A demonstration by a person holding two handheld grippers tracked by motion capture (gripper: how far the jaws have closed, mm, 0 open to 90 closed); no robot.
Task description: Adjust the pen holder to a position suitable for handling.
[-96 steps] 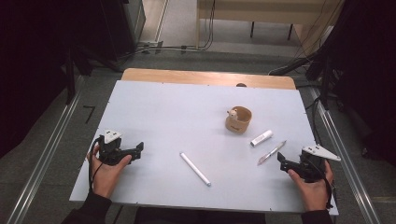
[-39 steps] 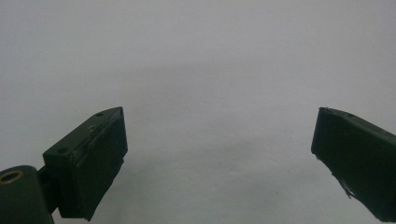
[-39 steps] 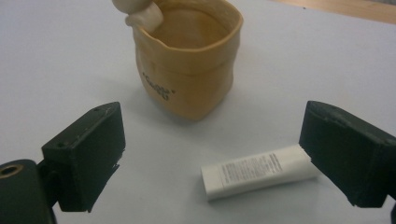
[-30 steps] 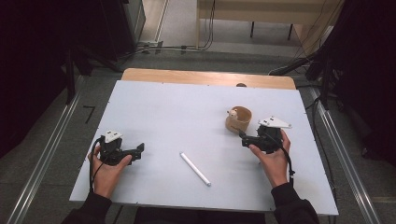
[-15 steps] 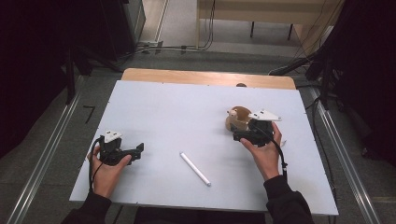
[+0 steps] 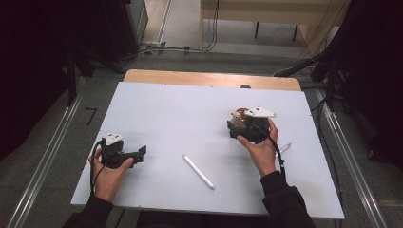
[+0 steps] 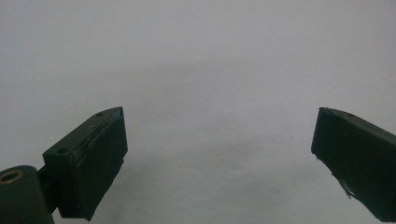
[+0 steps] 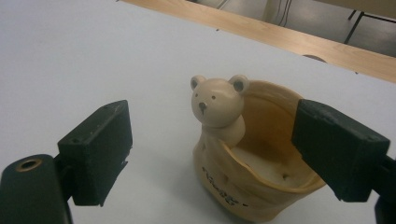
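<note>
White table (image 6: 171,114) with bear pot (image 8: 243,154), white marker (image 6: 198,172), pen (image 6: 284,149).

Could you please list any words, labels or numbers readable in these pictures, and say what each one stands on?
Bear-shaped cup: a short line of dark lettering low on its front wall, seen at a slant and too blurred to read.
White marker: no legible print.
White table: no text.
No other writing can be read.
</note>
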